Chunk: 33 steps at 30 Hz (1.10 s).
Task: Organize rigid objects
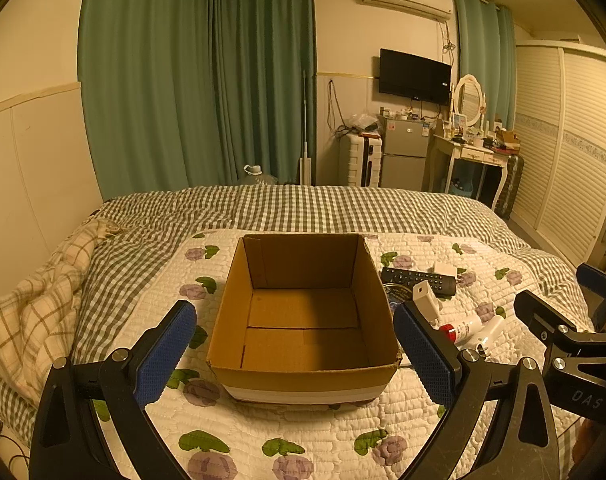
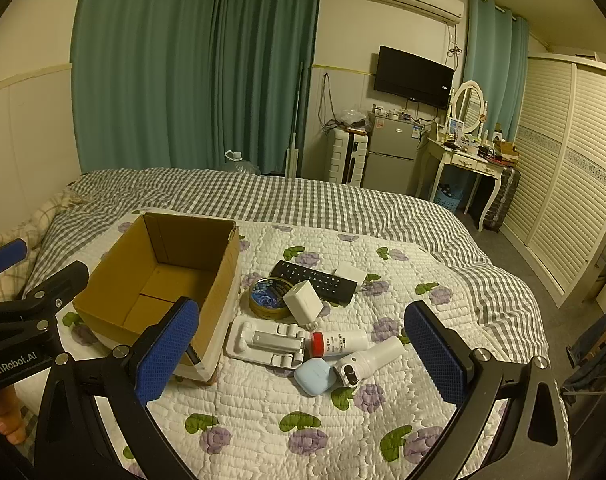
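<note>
Cardboard, open-topped and empty, the box (image 1: 307,312) sits on the bed's floral quilt (image 2: 343,420), squarely ahead of the left gripper (image 1: 295,356), whose jaws gape wide with nothing between them. To the right of the box lies the clutter to be sorted: a black remote (image 2: 315,282) at the far side, a round tin (image 2: 269,298) and a white cube (image 2: 303,302) beside it, then a white tray (image 2: 263,342), a red-capped tube (image 2: 339,344), a white bottle (image 2: 369,360) and, nearest, a blue case (image 2: 315,376). The right gripper (image 2: 303,356) hangs just short of this heap, jaws likewise spread and empty, so I'd judge it the arm to pick first. The bottle and tube lie with their long axes running left to right, across the jaws' gap rather than along it; a wrist turn looks needed before closing on either.
</note>
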Tool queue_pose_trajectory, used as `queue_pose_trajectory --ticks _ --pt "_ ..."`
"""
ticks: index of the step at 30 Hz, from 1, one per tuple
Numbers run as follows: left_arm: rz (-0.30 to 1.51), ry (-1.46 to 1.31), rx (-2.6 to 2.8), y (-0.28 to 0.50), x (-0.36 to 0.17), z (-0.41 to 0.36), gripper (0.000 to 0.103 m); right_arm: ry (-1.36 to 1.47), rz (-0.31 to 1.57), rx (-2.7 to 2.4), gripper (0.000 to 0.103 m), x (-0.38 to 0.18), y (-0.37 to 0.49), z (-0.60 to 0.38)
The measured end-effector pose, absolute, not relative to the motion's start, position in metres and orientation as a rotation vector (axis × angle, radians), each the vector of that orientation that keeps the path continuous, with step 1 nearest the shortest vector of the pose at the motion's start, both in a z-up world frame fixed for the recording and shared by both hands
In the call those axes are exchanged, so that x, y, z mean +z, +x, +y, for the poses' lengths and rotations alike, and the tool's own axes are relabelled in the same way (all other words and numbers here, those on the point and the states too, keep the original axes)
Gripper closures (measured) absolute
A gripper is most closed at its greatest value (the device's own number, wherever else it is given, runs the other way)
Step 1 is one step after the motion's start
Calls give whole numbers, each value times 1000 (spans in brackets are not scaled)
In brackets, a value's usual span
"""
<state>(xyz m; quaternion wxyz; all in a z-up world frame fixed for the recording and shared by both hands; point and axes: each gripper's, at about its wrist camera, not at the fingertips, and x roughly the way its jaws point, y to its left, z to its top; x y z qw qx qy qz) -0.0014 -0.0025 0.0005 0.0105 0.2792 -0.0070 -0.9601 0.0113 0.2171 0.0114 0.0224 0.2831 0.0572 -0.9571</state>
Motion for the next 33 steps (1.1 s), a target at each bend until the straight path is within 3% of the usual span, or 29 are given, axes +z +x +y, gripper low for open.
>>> queue_pose_trajectory --ticks 17,28,30,33 --pt "-182 1018 -2895 -31 4 -40 1 903 302 -3021 0 15 7 256" --pt "-13 1205 -2738 -68 -56 -84 4 1065 257 -2961 0 -35 -21 269" --pt "-35 1237 -2726 -72 -65 -83 8 1096 255 -2950 0 -44 -26 270" --pt "-42 1313 -2701 -76 -81 -81 31 1135 251 -2937 0 -58 -33 271"
